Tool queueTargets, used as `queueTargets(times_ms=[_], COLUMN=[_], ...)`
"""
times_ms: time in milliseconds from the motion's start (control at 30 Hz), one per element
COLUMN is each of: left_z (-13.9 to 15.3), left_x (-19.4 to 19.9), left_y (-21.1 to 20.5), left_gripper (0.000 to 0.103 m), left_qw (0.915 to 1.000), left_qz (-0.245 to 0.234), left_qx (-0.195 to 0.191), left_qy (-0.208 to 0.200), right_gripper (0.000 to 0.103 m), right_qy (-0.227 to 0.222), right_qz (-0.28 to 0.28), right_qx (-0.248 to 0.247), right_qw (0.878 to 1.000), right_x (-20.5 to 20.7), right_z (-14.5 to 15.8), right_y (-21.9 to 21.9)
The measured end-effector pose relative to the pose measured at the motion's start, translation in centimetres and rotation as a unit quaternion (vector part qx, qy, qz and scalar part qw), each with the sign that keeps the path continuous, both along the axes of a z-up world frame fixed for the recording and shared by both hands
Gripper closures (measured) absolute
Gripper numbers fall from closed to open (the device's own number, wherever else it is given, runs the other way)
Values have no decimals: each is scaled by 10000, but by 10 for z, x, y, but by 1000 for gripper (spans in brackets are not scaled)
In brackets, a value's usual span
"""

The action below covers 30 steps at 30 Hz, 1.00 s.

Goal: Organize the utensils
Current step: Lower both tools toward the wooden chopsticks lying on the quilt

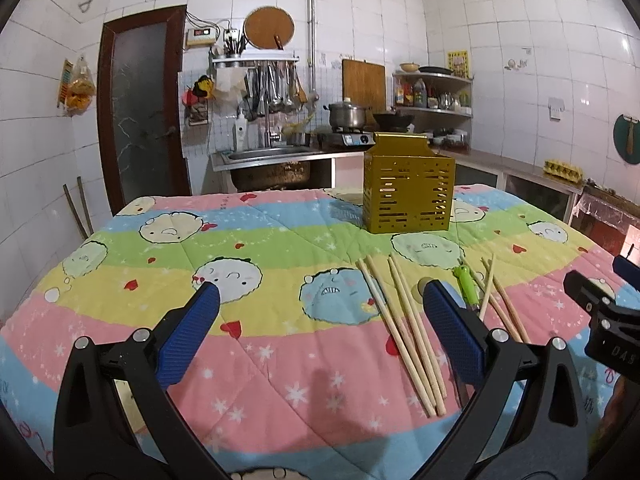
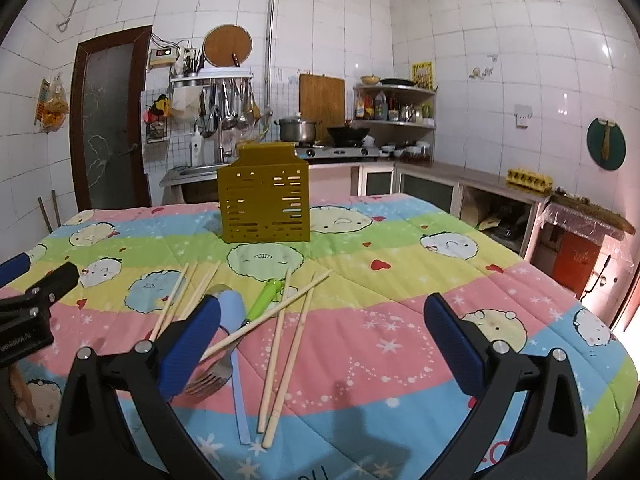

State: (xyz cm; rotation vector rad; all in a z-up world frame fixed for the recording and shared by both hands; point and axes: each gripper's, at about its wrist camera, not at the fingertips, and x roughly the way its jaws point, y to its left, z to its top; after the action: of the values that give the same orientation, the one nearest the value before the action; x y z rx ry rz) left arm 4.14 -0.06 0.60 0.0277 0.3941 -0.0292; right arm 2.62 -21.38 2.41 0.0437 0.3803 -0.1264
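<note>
Evidently both hand-held grippers, left (image 1: 320, 312) and right (image 2: 322, 320), gape empty because chopsticks (image 2: 280, 344) lie loose below the gold holder (image 2: 264, 196) at centre frame.

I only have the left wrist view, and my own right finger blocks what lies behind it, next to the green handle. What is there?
Observer: A metal fork, tines toward the camera, beside a pale blue spoon.
Operator: Is the right hand-held gripper holding anything? I see only its tip.
Observer: No. It is open, with nothing between its fingers.
Operator: How do the chopsticks right of the green handle lie?
Observer: One chopstick runs slantwise across the spoon's handle; two more chopsticks lie side by side.
</note>
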Motion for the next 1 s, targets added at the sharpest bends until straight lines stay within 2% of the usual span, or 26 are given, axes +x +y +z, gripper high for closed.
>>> queueTargets(times_ms=[300, 467, 567, 667, 733, 867, 1000], left_z=[17, 20, 20, 17, 14, 1, -16], left_x=[61, 97, 117, 133, 145, 171, 191], left_y=[-2, -6, -17, -27, -30, -32, -33], left_gripper=[5, 5, 5, 5, 5, 5, 8], left_qw=[9977, 9961, 9950, 9938, 9933, 9879, 9830], left_qz=[-343, -365, -413, -460, -473, -510, -392], left_qx=[10, -35, 188, 380, 366, 113, 133], left_qy=[592, 808, 889, 934, 988, 1461, 1788], right_gripper=[4, 4, 4, 4, 4, 4, 4], right_qy=[197, 397, 640, 882, 1037, 1446, 1661], right_qz=[-61, -207, -233, -299, -383, -559, -672], right_qx=[-528, -502, -437, -324, -282, -202, -243], right_qw=[9984, 9977, 9967, 9951, 9935, 9877, 9835], right_x=[40, 68, 91, 117, 132, 159, 174], right_z=[13, 18, 19, 17, 13, -5, -18], right_y=[1, -6, -13, -20, -23, -29, -31])
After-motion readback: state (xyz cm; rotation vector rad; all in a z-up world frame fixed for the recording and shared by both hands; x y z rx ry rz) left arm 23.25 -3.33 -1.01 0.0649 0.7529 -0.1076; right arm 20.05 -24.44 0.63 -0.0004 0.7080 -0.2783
